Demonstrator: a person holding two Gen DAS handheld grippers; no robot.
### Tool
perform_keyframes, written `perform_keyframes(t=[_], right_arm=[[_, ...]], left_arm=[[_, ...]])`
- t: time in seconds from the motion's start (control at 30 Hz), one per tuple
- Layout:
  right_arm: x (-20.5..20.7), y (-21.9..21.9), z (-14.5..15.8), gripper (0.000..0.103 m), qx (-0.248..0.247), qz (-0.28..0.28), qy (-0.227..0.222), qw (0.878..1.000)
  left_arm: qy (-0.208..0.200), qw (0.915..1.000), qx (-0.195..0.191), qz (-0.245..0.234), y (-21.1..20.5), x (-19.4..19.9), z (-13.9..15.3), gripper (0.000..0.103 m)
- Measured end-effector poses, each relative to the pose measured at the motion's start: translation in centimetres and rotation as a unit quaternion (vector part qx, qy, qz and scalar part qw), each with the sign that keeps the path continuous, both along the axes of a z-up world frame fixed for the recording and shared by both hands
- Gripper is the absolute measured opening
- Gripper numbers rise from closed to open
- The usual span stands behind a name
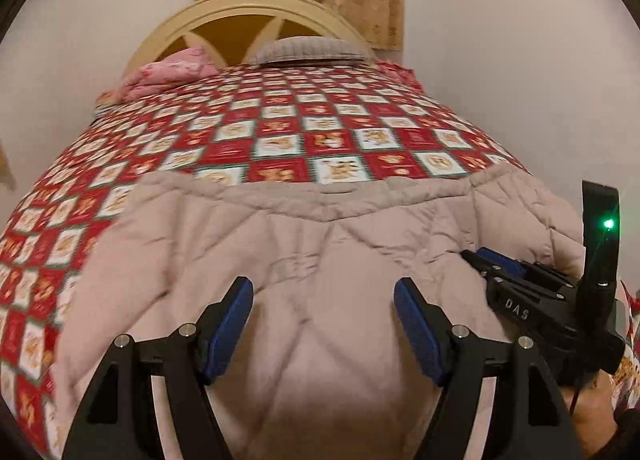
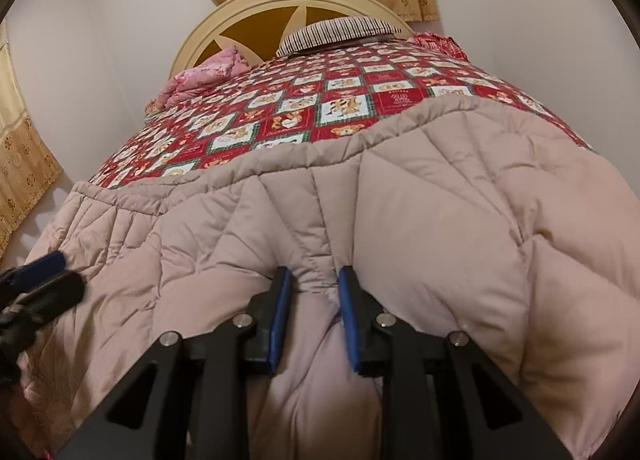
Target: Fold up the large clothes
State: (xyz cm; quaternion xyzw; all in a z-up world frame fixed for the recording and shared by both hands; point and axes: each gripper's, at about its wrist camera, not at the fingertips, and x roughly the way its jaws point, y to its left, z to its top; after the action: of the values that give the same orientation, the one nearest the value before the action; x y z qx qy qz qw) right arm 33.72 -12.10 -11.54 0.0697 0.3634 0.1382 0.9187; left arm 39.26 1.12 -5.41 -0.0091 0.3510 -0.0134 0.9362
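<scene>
- Left wrist view showed the left gripper (image 1: 324, 324) hovering over the padded beige garment (image 1: 304, 260), its jaws spread wide with nothing between the blue pads (image 1: 230, 330).
- That garment lay spread across the near end of the bed (image 1: 280, 131), on top of the red checked bedspread, its piped edge running across the picture.
- At the right of this view the right gripper (image 1: 486, 264) lay low against the garment; from here I could not tell how its jaws stood.
- Beyond, a pink bundle (image 1: 168, 73) and a striped pillow (image 1: 312, 49) sat by the headboard (image 1: 240, 15), well apart from the work. No container showed.
- Right wrist view showed the right gripper (image 2: 313, 300) with its jaws drawn in on a ridge of the garment's (image 2: 400, 219) fabric, the cloth puckered between the blue pads (image 2: 280, 316): gripping the padded beige garment.
- The left gripper (image 2: 44, 272) appeared blurred at the left edge, above the cloth.
- My reading: the fold was in its grasping step, one side pinched and the other not yet taken. The next move would call for the left jaws to come down and pinch an edge level with the right, so both could lift and carry the cloth over evenly. Thick padding may slip or bunch if pinched too shallowly.
- No container appeared here either.
</scene>
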Motion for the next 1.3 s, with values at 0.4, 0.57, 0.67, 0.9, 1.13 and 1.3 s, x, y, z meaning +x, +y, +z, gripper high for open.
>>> perform_keyframes(t=[0.4,0.57,0.67,0.9,1.13,1.3], right_arm=[[-1.1,1.4,2.5,0.036,-0.061,-0.035,0.027,0.997],[-6.6,3.8,6.0,0.049,-0.010,0.005,-0.055,0.998],[-7.6,6.0,5.5,0.053,-0.016,0.033,-0.061,0.997],[-6.4,7.5,0.2,0.052,-0.052,0.043,-0.036,0.997],[-6.4,7.4,0.1,0.052,-0.052,0.043,-0.037,0.997],[-6.5,7.4,0.2,0.052,-0.052,0.042,-0.038,0.997]], left_arm=[[-0.003,0.9985,0.012,0.053,3.3,-3.9,0.4,0.073],[-0.005,0.9969,0.022,0.075,4.0,-4.8,0.1,0.073],[-0.012,0.9953,0.043,0.086,4.2,-5.6,0.2,0.074],[-0.031,0.9891,-0.034,0.140,10.1,-10.2,-0.5,0.073],[-0.072,0.9558,-0.167,0.231,15.0,-17.3,-2.9,0.073],[-0.045,0.9372,-0.275,0.209,14.2,-16.9,-5.5,0.076]])
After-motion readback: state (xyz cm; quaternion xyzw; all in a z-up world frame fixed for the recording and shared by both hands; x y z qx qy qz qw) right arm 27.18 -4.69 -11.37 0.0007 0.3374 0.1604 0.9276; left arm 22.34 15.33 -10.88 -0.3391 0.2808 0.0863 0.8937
